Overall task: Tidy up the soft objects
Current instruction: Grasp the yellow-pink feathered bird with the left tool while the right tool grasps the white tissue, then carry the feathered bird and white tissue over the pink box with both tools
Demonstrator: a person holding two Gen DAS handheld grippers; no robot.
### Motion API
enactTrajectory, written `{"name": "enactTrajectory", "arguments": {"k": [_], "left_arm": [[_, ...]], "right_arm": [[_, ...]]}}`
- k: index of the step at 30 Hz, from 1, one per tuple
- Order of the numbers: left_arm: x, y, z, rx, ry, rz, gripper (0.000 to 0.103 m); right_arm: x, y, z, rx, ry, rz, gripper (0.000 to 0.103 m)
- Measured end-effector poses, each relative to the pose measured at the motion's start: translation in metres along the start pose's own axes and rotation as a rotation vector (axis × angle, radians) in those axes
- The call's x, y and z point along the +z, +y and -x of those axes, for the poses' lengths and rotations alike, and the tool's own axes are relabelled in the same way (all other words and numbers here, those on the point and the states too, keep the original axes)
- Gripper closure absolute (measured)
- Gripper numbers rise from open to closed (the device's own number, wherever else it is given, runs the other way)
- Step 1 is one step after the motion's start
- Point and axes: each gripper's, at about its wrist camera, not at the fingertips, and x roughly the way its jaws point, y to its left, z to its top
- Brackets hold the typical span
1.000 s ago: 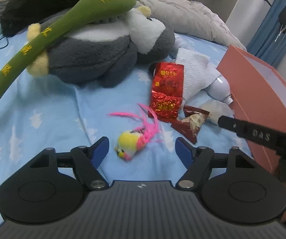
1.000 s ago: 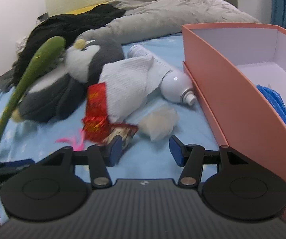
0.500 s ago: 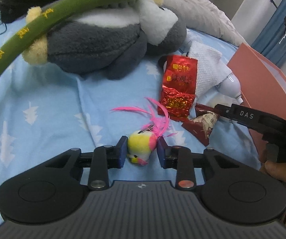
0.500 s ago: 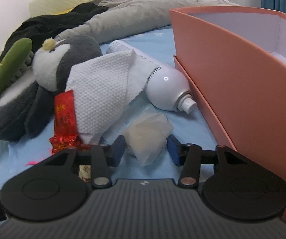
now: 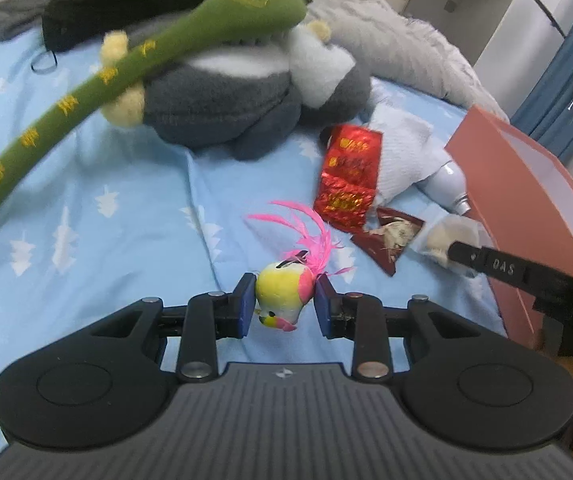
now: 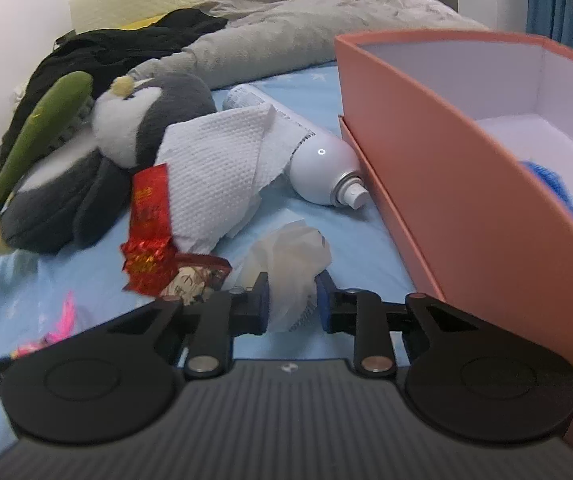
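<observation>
The small yellow bird toy (image 5: 282, 294), with pink feathers fanning from its back, sits clamped between the blue pads of the left gripper (image 5: 284, 306), low over the blue bedsheet (image 5: 106, 216). Only the left wrist view shows the bird whole; in the right wrist view just a pink scrap of feather (image 6: 64, 318) shows at the lower left edge.

The right gripper (image 6: 292, 300) is closing its fingers on a crumpled white tissue wad (image 6: 290, 264), which lies on the sheet and already touches both pads. In the left wrist view the same wad (image 5: 448, 238) appears at the tip of the other tool's black finger, close to the box wall.

Just left of the wad lie a dark red snack wrapper (image 6: 196, 278) and a bright red foil packet (image 6: 148, 232), then a white textured cloth (image 6: 214, 180) draped over a white spray can (image 6: 326, 176) lying on its side. Behind them rests a grey and white plush penguin (image 6: 98, 160) with a long green plush stick (image 5: 134, 80) across it.

The orange box (image 6: 446, 184) stands open to the right, beside the can. Only the right wrist view looks into it: a white interior with something blue (image 6: 546, 178) at the near end; what it is cannot be told.
</observation>
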Motion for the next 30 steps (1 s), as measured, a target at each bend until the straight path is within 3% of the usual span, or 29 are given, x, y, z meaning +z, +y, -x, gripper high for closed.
{"name": "enactTrajectory", "arguments": {"k": [18,30], "left_arm": [[-0.042,-0.040,0.073,-0.031,-0.041,0.005,0.067],[-0.044,-0.072,0.138,-0.073,-0.097,-0.021,0.067]], "right_arm": [[-0.043,-0.016,0.106,0.098,0.004,0.020,0.080],[-0.044,-0.026,0.187,0.157,-0.042,0.031,0.080]]}}
